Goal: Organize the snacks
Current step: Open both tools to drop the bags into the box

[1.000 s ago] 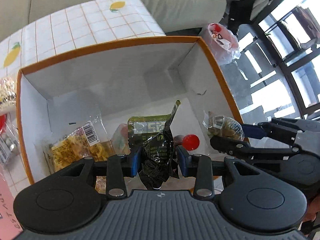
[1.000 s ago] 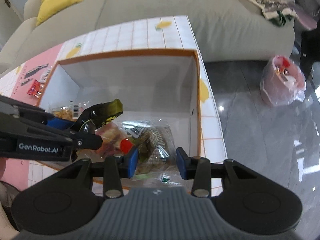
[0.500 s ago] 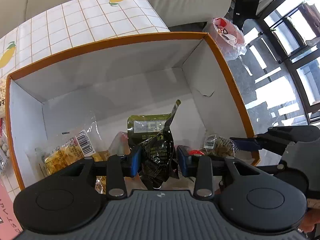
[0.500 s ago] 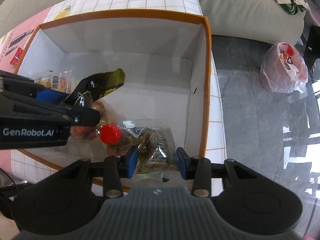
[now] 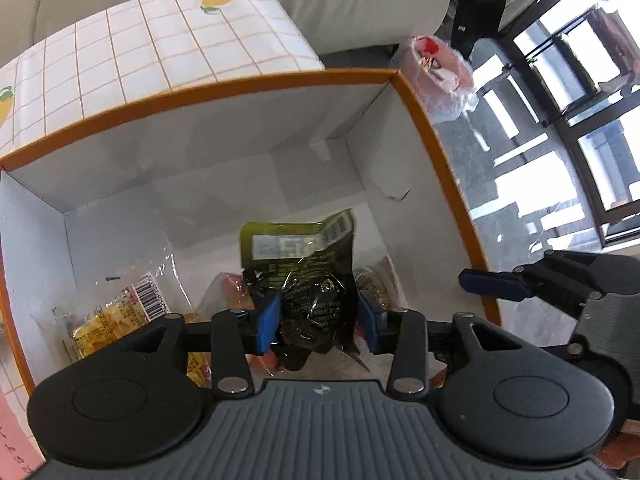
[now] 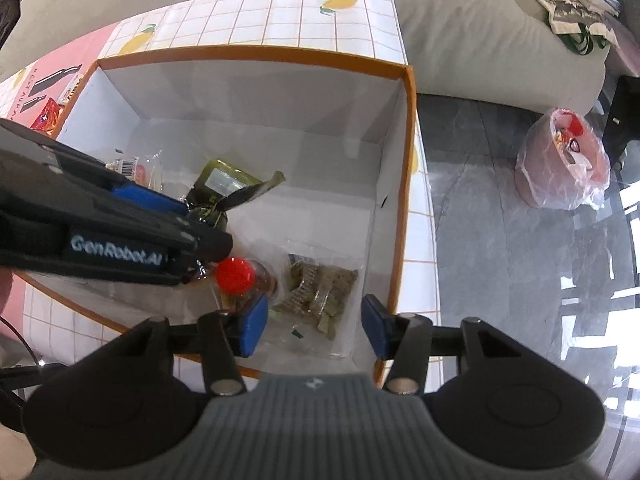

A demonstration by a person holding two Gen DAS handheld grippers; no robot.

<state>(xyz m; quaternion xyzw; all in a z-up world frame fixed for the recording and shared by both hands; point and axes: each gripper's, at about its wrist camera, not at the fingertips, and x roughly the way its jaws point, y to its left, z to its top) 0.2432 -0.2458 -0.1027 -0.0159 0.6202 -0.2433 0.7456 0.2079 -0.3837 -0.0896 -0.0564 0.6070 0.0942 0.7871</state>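
A white box with an orange rim [image 5: 248,84] [image 6: 407,184] sits on the tiled table and holds snacks. My left gripper [image 5: 318,322] is shut on a dark green snack packet [image 5: 316,280] [image 6: 224,196] and holds it low inside the box. My right gripper [image 6: 314,326] is open and empty above the box's near right corner. Below it a clear bag of green-brown snacks [image 6: 320,288] lies on the box floor, beside a small bottle with a red cap [image 6: 236,276]. A yellow snack bag with a barcode [image 5: 120,312] lies at the box's left.
A grey sofa [image 6: 460,28] runs behind the table. A pink plastic bag [image 6: 564,160] stands on the dark floor to the right. A pink mat with a red wrapper [image 6: 46,114] lies left of the box.
My right gripper has let go of the clear bag, which now lies on the box floor, and has opened wider and lifted. My left gripper has lowered the dark packet deeper into the box.
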